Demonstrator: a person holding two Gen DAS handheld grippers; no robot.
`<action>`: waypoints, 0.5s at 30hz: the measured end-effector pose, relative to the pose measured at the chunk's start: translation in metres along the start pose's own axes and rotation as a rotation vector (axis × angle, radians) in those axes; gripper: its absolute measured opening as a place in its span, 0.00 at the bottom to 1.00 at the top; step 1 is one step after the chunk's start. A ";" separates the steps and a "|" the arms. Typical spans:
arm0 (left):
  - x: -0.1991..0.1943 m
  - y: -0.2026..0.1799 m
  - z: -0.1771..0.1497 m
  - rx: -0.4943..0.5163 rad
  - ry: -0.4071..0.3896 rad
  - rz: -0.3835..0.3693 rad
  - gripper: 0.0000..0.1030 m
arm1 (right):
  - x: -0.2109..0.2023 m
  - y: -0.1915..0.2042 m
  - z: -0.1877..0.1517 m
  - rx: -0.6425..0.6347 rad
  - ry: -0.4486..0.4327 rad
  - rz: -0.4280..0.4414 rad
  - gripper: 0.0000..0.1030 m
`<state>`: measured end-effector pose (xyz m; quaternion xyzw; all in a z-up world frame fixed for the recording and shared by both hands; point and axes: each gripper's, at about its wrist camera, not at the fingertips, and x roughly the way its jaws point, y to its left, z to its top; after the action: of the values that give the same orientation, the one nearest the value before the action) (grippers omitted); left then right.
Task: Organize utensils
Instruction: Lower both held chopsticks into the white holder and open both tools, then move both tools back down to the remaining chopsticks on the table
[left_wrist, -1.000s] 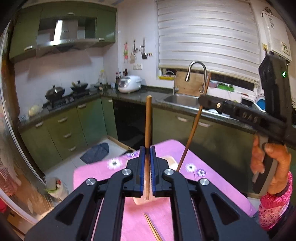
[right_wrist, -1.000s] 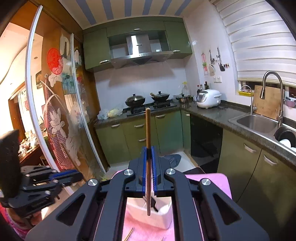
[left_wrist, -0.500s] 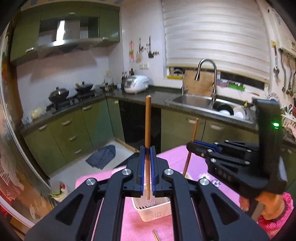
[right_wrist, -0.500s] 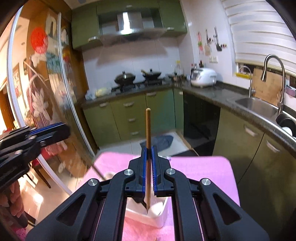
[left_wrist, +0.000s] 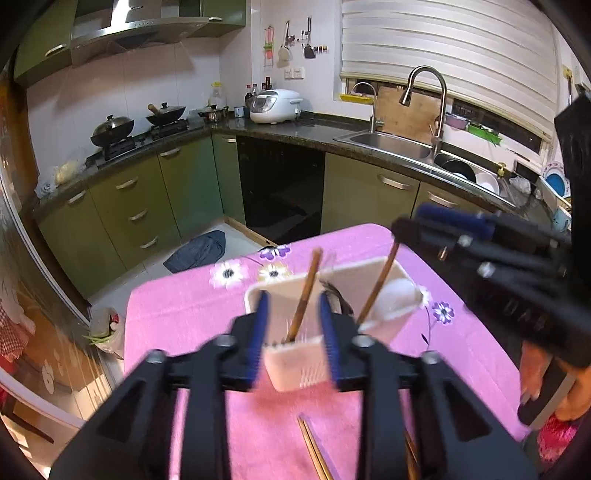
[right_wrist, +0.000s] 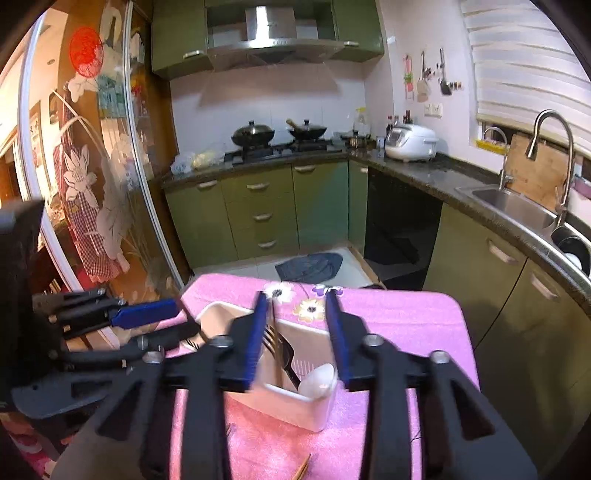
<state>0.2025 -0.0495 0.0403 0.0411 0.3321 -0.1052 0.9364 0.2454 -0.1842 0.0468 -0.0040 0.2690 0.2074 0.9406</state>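
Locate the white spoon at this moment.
The white spoon sits inside the white utensil basket at its right-hand end, beside the fork in the right wrist view; the left wrist view shows it right of the two chopsticks.

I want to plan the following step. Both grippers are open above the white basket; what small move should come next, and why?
Probably lift the left gripper back and lower it toward the loose chopsticks on the pink cloth. Two chopsticks already stand in the white basket, and both grippers hold nothing.
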 end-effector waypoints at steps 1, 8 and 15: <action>-0.003 -0.001 -0.004 0.002 0.000 -0.003 0.35 | -0.007 0.000 0.000 -0.002 -0.013 -0.002 0.34; -0.016 -0.010 -0.075 0.000 0.111 -0.011 0.46 | -0.072 0.001 -0.047 0.007 -0.023 -0.026 0.48; 0.029 -0.008 -0.160 -0.033 0.288 0.100 0.34 | -0.086 -0.018 -0.137 0.110 0.084 -0.020 0.48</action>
<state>0.1248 -0.0392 -0.1022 0.0567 0.4624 -0.0461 0.8837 0.1172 -0.2507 -0.0289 0.0361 0.3192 0.1828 0.9292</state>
